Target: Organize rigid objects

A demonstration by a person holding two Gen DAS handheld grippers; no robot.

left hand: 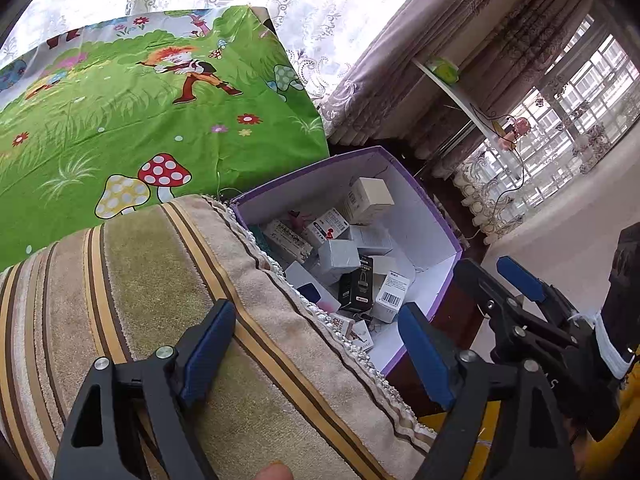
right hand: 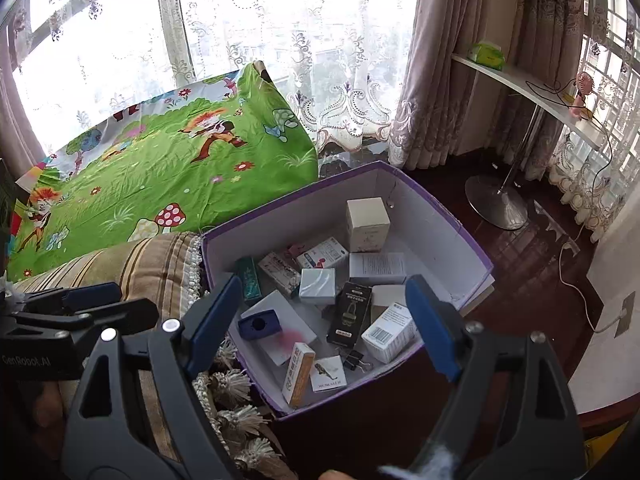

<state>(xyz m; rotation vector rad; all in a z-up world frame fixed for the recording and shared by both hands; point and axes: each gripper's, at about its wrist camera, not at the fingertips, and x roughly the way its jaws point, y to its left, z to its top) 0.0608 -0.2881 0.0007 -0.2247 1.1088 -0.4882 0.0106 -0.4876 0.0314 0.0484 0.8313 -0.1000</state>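
Note:
A purple cardboard box (right hand: pixel 452 232) with a white inside stands on the floor beside a striped cushion (right hand: pixel 152 264). It holds several small boxes: a cream carton (right hand: pixel 367 220), a black box (right hand: pixel 350 314), a barcoded white box (right hand: pixel 390 332), an orange-edged box (right hand: pixel 298 372) and a dark blue item (right hand: pixel 259 325). My right gripper (right hand: pixel 320 320) is open and empty above the box. My left gripper (left hand: pixel 316 352) is open and empty over the cushion (left hand: pixel 160 280), next to the box (left hand: pixel 424 216). The right gripper (left hand: pixel 516 280) also shows in the left wrist view.
A green cartoon cloth (right hand: pixel 160 168) covers a surface behind the cushion. Lace curtains (right hand: pixel 340 80) hang at the window. A white shelf (right hand: pixel 532 88) on a metal stand (right hand: pixel 496 200) is at the right. A cable (right hand: pixel 576 280) runs across the dark wood floor.

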